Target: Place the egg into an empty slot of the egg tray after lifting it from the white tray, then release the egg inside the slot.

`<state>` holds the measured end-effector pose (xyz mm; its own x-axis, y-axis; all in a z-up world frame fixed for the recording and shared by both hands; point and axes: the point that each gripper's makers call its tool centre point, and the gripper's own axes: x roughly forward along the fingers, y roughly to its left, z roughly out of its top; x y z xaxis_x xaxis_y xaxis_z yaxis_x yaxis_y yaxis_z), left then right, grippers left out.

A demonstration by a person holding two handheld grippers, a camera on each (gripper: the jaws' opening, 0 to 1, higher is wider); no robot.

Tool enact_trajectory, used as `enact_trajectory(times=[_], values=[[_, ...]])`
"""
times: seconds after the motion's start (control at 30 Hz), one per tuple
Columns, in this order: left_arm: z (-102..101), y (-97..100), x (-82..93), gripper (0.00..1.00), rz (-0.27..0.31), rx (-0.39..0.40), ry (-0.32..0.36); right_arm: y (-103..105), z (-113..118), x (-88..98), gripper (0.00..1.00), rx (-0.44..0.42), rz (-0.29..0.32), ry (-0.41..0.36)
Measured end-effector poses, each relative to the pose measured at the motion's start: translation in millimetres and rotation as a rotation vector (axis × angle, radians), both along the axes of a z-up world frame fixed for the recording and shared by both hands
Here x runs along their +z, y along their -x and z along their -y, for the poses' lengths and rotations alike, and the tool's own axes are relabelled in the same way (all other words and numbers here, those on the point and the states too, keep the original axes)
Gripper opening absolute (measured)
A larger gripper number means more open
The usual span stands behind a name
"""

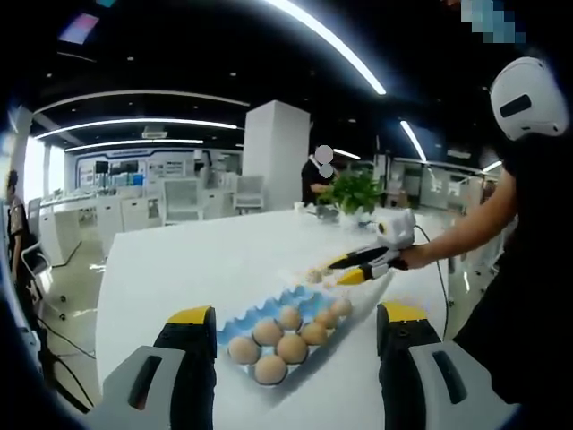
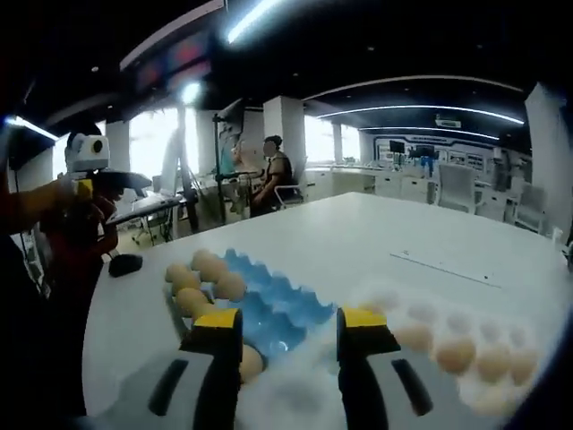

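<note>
The blue egg tray (image 1: 260, 313) lies on the white table, with several brown eggs (image 1: 291, 347) in its near slots. My left gripper (image 1: 296, 313) hangs open above the tray's near side, with nothing between its jaws. My right gripper (image 1: 338, 270) reaches in from the right, just past the tray's far end, close to an egg (image 1: 313, 276). In the right gripper view, the right gripper (image 2: 289, 321) stands open over the blue egg tray (image 2: 277, 309). Eggs (image 2: 201, 269) line the tray's left side. To the right, the white tray (image 2: 394, 300) holds several eggs (image 2: 455, 354). The left gripper (image 2: 125, 182) shows at upper left.
A potted plant (image 1: 354, 191) stands at the table's far end, with a person (image 1: 315, 179) behind it. A small black object (image 2: 125, 263) lies near the table's edge. Another person (image 2: 273, 175) sits at a desk beyond. The person holding the grippers stands at the right (image 1: 528, 269).
</note>
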<state>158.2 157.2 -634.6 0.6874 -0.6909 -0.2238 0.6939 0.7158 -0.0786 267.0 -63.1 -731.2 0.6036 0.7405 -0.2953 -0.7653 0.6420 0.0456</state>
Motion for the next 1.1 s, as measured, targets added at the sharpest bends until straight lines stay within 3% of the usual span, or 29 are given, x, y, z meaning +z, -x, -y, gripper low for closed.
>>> enact_trajectory(times=[0.5, 1.1], values=[[5.3, 0.5, 1.5, 0.74, 0.001, -0.011, -0.005, -1.7, 43.0, -8.3, 0.42, -0.089, -0.009, 0.035], [11.0, -2.1, 3.6, 0.74, 0.005, -0.023, -0.005, -16.2, 130.2, -20.8, 0.4, -0.297, -0.021, 0.097]])
